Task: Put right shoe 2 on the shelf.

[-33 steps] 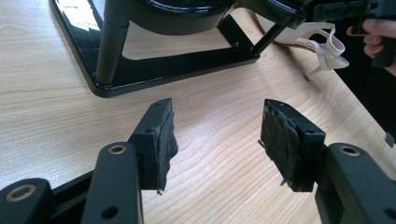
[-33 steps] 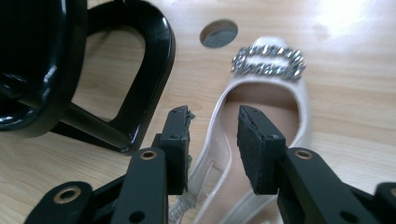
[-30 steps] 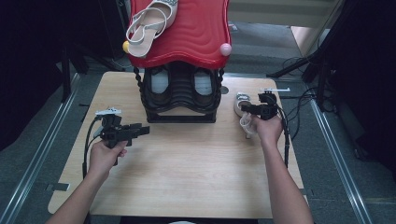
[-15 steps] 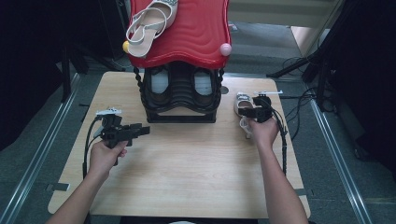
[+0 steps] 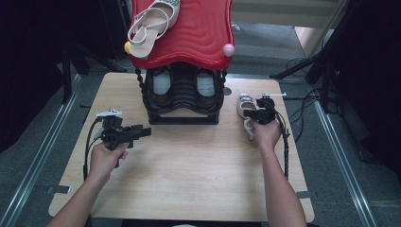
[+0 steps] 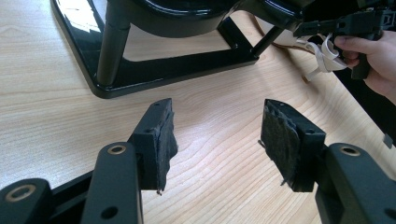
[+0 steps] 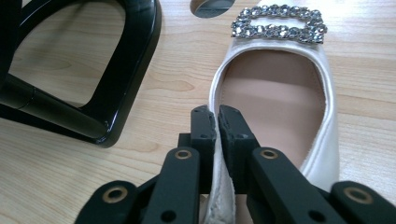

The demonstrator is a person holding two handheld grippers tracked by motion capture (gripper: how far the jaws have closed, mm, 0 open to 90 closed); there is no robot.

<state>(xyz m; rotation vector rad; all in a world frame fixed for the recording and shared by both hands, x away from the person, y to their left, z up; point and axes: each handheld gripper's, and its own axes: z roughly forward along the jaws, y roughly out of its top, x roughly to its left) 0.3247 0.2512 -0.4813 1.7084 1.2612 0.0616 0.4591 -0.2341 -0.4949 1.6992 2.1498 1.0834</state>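
- Cream shoe (image 7: 280, 93) with sparkly buckle (image 7: 279, 22) flat on tabletop (image 5: 198, 165), just right of black shoe rack (image 5: 182, 94), well apart from its twin, the shoe up on red shelf (image 5: 153, 21).
- Right gripper (image 7: 217, 122): jaws almost pressed together, pinching left side wall of the shoe's rim near the back; one jaw inside the opening, the other outside.
- Long axis of shoe running straight away from right jaws: heel end under the gripper, buckle toe at far end, toward far edge of tabletop. In high view same shoe (image 5: 244, 103) lying along the rack's right side, toe away from the person.
- Key relation for next move, as judgement: grip sits off-centre at the back, so on lifting the toe prob. droops; path to red shelf goes up and left, rack post (image 7: 135, 60) just beside the shoe on that side, could catch it.
- Right hand (image 5: 265, 133) on the shoe; left gripper (image 5: 142, 132) far side of rack, well apart, so right does the work.
- Left gripper (image 6: 217, 135): jaws spread wide, nothing between, only bare wood under, pointing toward rack base (image 6: 177, 70).
- Vs. earlier frames: right jaws have just been closing, shoe rim between them now; right hand approx. same spot by the shoe; left hand and gripper unchanged; shoe on red shelf not moved.
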